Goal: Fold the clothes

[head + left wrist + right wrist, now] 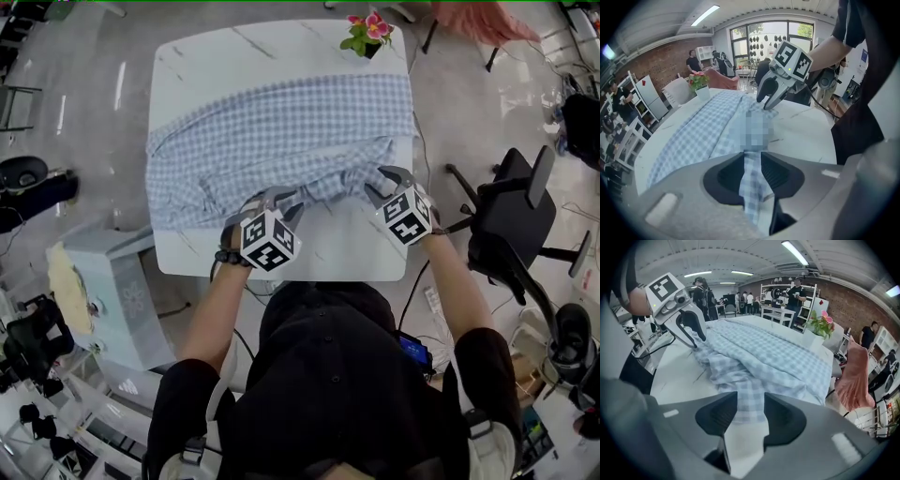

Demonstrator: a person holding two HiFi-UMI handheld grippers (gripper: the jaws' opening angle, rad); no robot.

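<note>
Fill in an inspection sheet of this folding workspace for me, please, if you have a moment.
Surface: white table, streaked top, middle covered by fabric.
Job's things: checked garment spread across the table, its near edge bunched toward the person.
Clutter: potted flowers at the table's far edge, beside the garment.
Tongs: left tongs and right tongs each clamp the garment's near edge.
Cables: a cable trails on the floor by the table's right side.
Surroundings: black office chair to the right, white cabinet to the left, people standing in the background.
</note>
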